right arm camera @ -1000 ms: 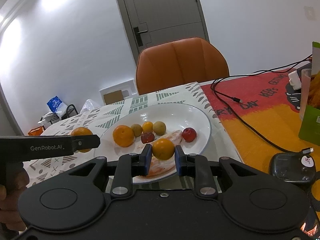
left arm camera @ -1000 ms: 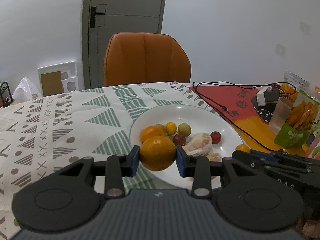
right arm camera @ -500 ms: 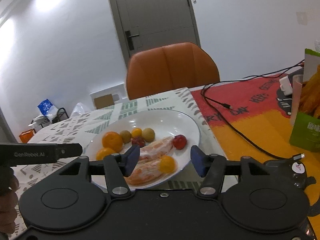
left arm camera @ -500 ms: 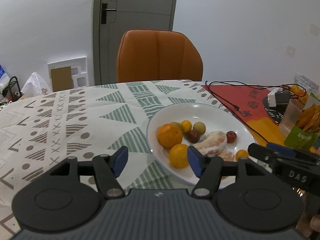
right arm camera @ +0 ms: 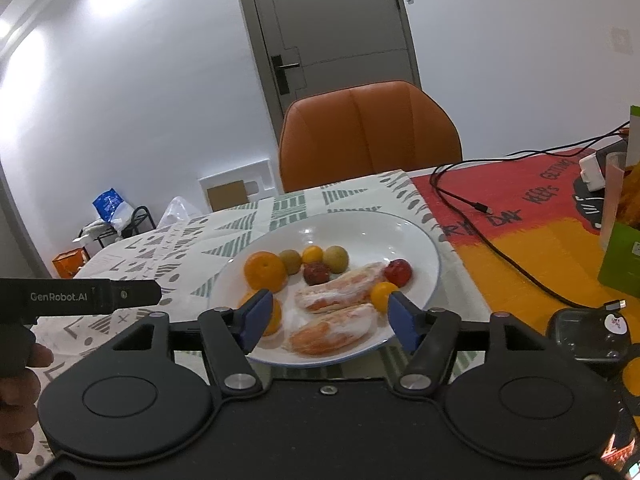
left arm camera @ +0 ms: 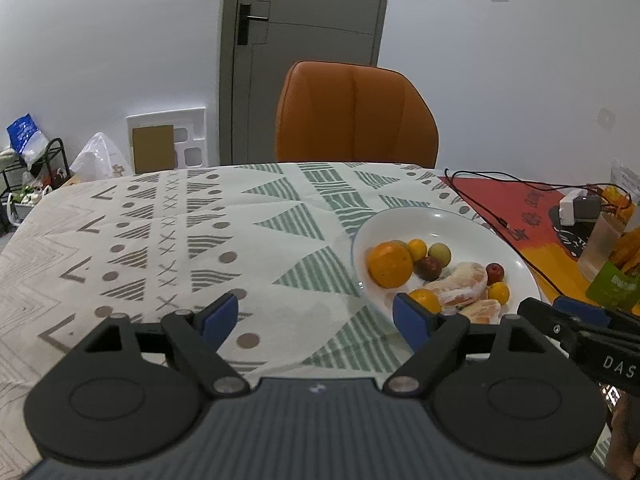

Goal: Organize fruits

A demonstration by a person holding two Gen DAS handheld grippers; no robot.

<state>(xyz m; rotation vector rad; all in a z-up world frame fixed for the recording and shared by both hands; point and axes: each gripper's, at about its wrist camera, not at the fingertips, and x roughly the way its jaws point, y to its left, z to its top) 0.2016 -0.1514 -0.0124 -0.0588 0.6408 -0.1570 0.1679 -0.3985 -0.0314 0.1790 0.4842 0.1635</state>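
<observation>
Seemingly I was nearly done: every fruit sat in the round white ceramic plate (right arm camera: 424, 240). Left gripper (left arm camera: 316, 320) and right gripper (right arm camera: 326, 316) jaws gaped wide, holding nothing.

Fruit-filled plate (left arm camera: 472, 220) beside wide-open left gripper (left arm camera: 316, 316)

the right hand-held gripper's (right arm camera: 330, 316) left finger (right arm camera: 256, 316) hides part of the near orange (right arm camera: 274, 316).

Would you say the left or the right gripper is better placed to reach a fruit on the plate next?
Probably the right gripper: it is open and faces the plate squarely. The left gripper, also open, points at the tablecloth beside it.
</observation>
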